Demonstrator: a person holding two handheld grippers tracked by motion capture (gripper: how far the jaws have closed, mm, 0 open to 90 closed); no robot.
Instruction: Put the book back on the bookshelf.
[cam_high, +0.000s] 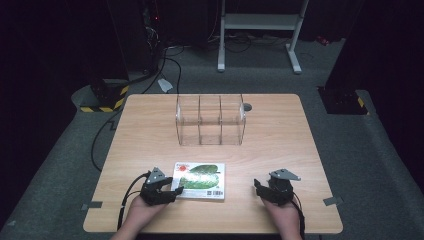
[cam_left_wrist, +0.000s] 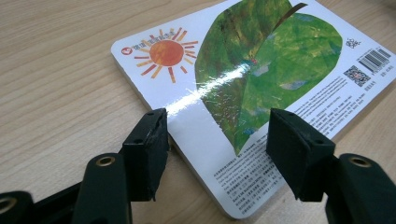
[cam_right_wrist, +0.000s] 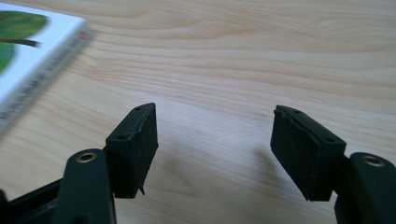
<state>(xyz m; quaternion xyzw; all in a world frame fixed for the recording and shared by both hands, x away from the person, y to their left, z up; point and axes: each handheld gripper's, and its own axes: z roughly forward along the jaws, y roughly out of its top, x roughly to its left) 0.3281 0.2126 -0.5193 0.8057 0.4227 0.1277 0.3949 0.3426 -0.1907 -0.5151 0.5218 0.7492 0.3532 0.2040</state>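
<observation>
Spreading across most of the high view, the pale wooden table (cam_high: 280, 150) has rounded corners and a fine straight grain; its near edge is partly covered by the person's forearms, which are cut off at the bottom of the picture. Beyond the table the room falls into darkness, and little there can be made out apart from a white metal stand (cam_high: 260, 30) and some black cables (cam_high: 170, 60) on the grey carpet.

Toward the far side of the table stands a clear plastic organizer (cam_high: 211, 120), boxy, divided into three upright compartments; its transparent walls are hard to trace against the wood.

Near the front edge, left of centre, a flat board book (cam_high: 199, 180) lies face down, glossy and thick with rounded corners. Its cover shows a large green leaf, an orange sun, small print and barcodes; the print is too small to read. In the right gripper view only a blurred corner of it appears.

The left gripper (cam_left_wrist: 212, 140) holds its jaws spread wide at the book's near corner, one jaw at the edge, one above the cover, not clamped. The right gripper (cam_right_wrist: 212, 149) hovers over bare wood, well apart from the book, jaws equally wide, their black pads chipped and rough.
</observation>
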